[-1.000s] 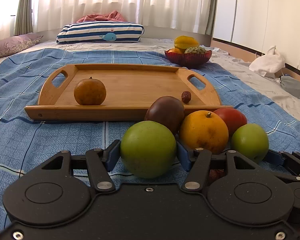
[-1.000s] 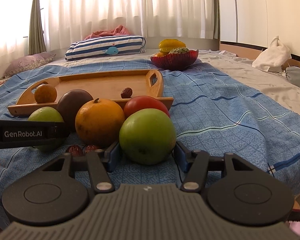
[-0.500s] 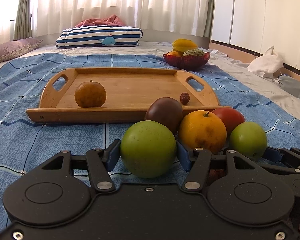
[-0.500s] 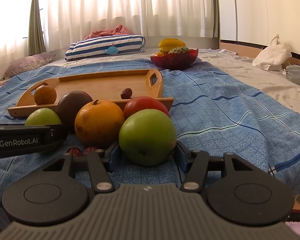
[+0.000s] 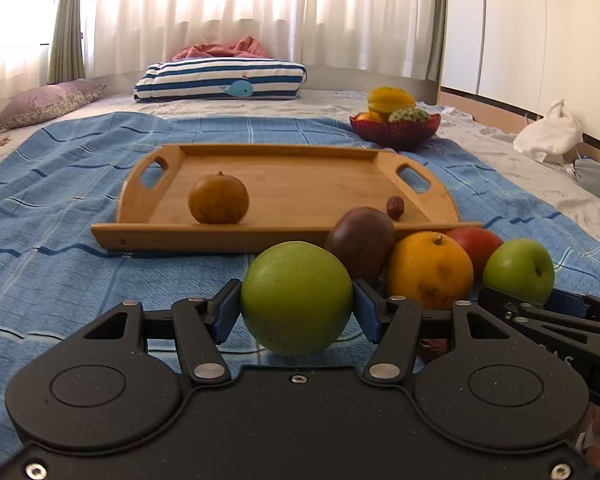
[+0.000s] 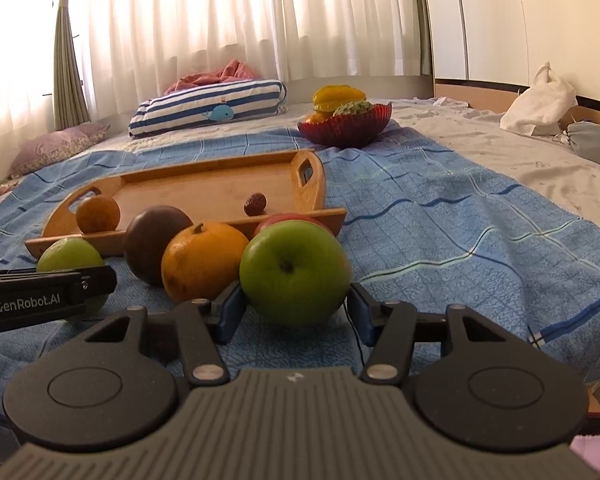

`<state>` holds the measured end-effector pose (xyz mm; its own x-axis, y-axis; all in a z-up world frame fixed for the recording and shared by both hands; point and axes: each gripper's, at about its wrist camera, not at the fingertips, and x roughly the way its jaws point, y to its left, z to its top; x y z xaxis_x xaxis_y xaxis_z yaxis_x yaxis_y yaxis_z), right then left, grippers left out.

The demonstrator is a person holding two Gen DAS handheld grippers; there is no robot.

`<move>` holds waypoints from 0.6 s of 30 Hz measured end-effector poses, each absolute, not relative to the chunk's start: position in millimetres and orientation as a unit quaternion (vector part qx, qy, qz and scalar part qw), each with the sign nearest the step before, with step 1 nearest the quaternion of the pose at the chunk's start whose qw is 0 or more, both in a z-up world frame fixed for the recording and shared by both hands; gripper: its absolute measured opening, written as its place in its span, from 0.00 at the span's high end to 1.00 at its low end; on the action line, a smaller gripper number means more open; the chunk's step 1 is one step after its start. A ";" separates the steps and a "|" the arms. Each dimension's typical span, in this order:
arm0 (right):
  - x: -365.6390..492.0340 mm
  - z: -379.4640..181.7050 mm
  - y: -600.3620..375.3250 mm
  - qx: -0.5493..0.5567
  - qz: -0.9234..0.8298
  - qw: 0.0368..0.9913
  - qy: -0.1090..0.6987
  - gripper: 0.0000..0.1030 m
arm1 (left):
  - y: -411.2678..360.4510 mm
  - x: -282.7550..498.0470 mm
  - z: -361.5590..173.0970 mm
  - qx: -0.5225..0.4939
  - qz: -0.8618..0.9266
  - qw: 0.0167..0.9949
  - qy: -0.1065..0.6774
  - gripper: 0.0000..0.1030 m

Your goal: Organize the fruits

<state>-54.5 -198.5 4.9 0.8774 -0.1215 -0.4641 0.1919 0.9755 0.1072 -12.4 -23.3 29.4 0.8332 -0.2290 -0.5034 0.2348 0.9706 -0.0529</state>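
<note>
Both tongs loaded: left gripper [image 5: 296, 314] clamps 1 green apple [image 5: 296, 298], right gripper [image 6: 294, 314] clamps the other green apple [image 6: 295, 272], blue pads square on each side so round fruit can't roll out. Wooden tray [image 5: 284, 236] sits just ahead, likely drop target. Orange [image 5: 430, 268] and dark fruit [image 5: 360, 240] wait between the tongs.
</note>
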 end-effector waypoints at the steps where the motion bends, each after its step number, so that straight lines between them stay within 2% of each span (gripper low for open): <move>1: -54.9 6.9 -198.5 0.075 -0.081 0.967 0.232 0.43 | -21.4 -13.0 31.5 0.005 -0.119 0.958 0.260 0.45; 14: -52.8 39.8 -201.0 0.075 -0.060 0.978 0.188 0.45 | 0.6 -7.8 70.0 0.006 -0.098 0.968 0.230 0.45; 18: -41.1 51.8 -203.5 0.083 -0.054 0.978 0.185 0.49 | 8.7 0.4 84.7 0.000 -0.091 0.971 0.223 0.45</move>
<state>-41.1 -203.5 51.8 0.9259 -0.0751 -0.3701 0.1363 0.9804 0.1420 0.4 8.7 84.7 0.8843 -0.1760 -0.4325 0.1761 0.9836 -0.0404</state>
